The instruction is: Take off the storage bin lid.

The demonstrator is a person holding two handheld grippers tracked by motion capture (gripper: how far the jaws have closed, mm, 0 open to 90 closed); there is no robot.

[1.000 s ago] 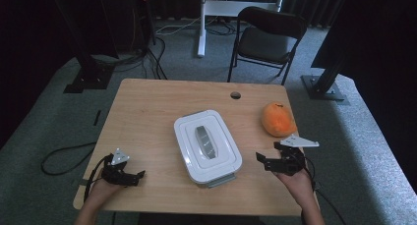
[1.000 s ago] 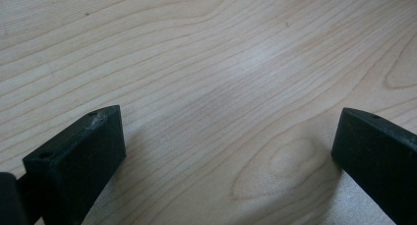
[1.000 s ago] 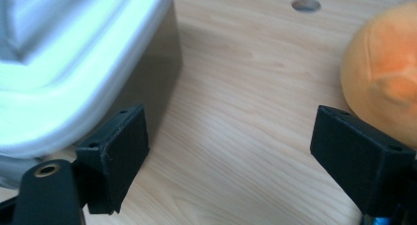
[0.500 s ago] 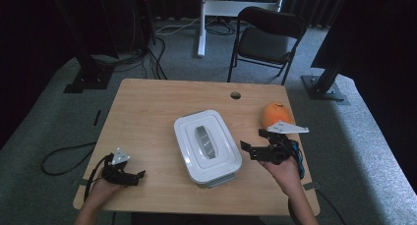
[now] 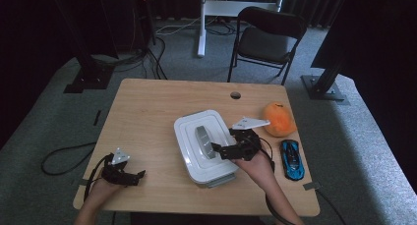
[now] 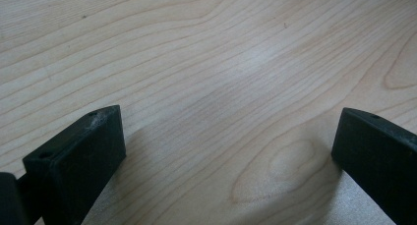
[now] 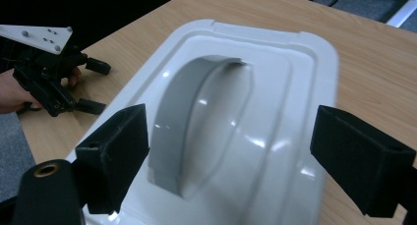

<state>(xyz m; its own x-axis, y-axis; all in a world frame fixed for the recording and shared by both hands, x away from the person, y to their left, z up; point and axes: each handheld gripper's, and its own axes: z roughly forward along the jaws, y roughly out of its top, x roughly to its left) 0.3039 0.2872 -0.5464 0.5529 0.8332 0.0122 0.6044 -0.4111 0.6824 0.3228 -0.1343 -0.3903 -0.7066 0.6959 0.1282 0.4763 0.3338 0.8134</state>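
Two black jaws of the right gripper (image 7: 228, 161) stand wide apart and hold nothing, one to each side of the grey handle (image 7: 189, 122) sunk in the lid of the white container (image 7: 275, 87); whether they touch the lid cannot be told. In the high view the right gripper (image 5: 221, 150) sits over the container's (image 5: 189, 136) right half, near the middle of the table (image 5: 147, 107). One second ago it lay on the bare wood to the right of the box, so it has moved left onto the lid. The left gripper (image 6: 228, 151) is also wide open and empty, its jaws over bare wood; it rests at the near left corner (image 5: 129, 175), unmoved. No writing or label can be read on the container. An orange fruit (image 5: 278, 119) lies right of the box, and a blue toy car (image 5: 292, 158) lies nearer the person. The table is light wood with a cable hole (image 5: 235, 95). A black chair (image 5: 268, 36) and grey carpet (image 5: 44, 122) lie beyond.
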